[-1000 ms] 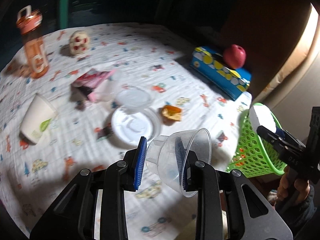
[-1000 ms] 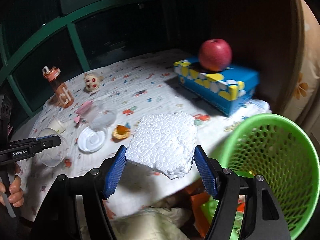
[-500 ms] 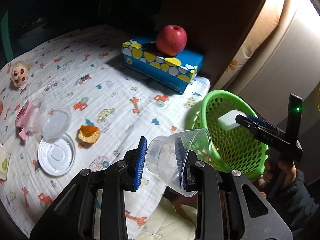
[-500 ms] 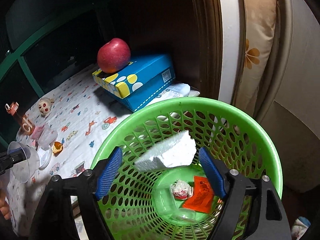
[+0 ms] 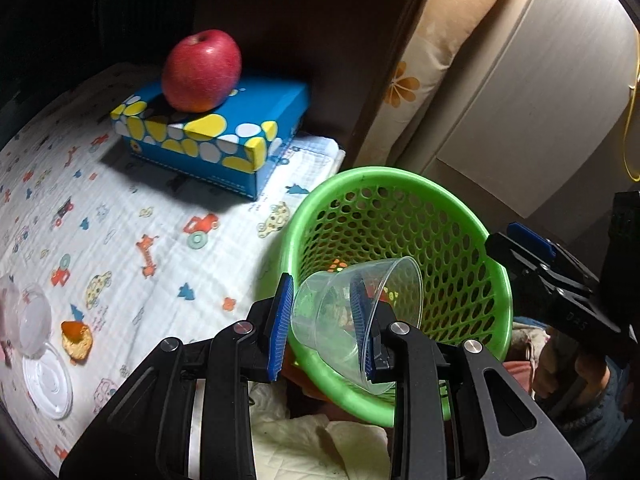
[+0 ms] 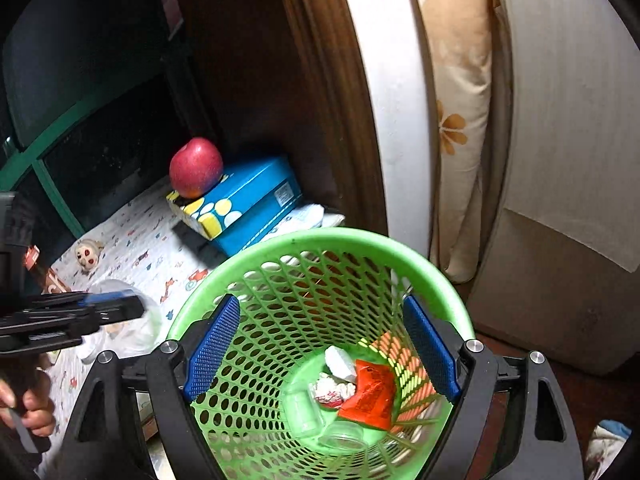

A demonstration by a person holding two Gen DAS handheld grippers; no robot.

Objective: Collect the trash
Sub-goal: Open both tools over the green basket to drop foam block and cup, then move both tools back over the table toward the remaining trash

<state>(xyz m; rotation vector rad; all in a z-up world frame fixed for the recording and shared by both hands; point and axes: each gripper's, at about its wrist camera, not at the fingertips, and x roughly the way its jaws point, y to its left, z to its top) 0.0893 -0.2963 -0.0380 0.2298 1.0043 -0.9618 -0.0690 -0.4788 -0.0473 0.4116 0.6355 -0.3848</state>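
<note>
My left gripper [image 5: 324, 322] is shut on a clear plastic cup [image 5: 356, 312], held tilted over the near rim of the green mesh basket [image 5: 452, 208]. My right gripper [image 6: 320, 346] is open and empty above the basket [image 6: 320, 244]. A white foam piece [image 6: 340, 362] lies on the basket floor beside a red wrapper [image 6: 370, 396], a crumpled wrapper [image 6: 332, 392] and a clear cup [image 6: 344, 434]. The right gripper shows at the right edge of the left wrist view [image 5: 532, 252]. The left gripper shows at the left of the right wrist view [image 6: 120, 308].
A blue tissue box [image 5: 216, 136] with a red apple [image 5: 202, 70] on it stands on the patterned tablecloth [image 5: 120, 216]. A clear lid [image 5: 46, 378], a clear cup [image 5: 34, 320] and an orange scrap [image 5: 76, 338] lie at the left. A curtain [image 6: 460, 120] hangs behind the basket.
The foam piece left my right gripper and dropped to the basket floor; the right gripper is now open. My left gripper moved right with the cup to over the basket rim.
</note>
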